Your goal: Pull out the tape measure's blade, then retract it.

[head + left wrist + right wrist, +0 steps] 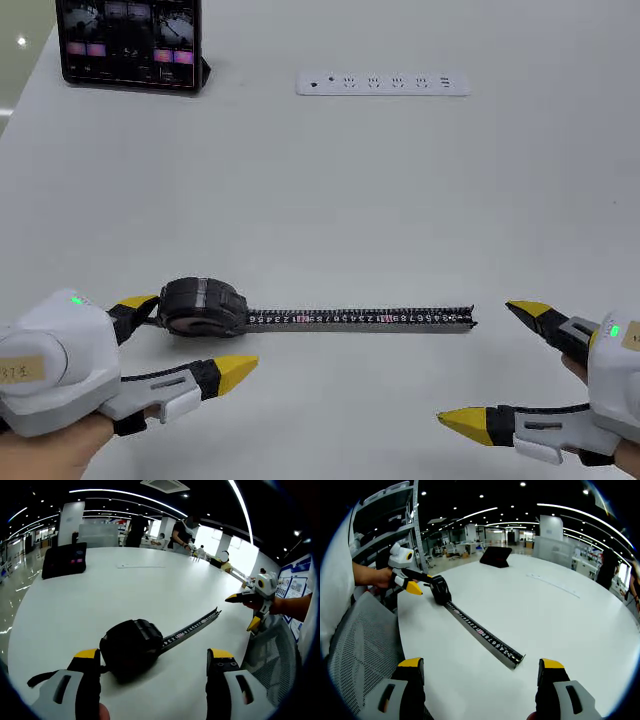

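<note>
Now the left gripper (186, 336) sits at the near left of the white bench (350, 200). Its fingers are spread wide on either side of the black tape measure (202, 307), without clamping it. From it the blade (360, 319) lies drawn out flat toward the right. Just past the blade's tip, and apart from it, the right gripper (492, 364) has its fingers wide with nothing between them.

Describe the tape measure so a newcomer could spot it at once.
On the white table, look along the near edge. The tape measure is the dark round case by the left gripper; unlike the tablet and power strip farther back, a long numbered blade runs from it.
</note>
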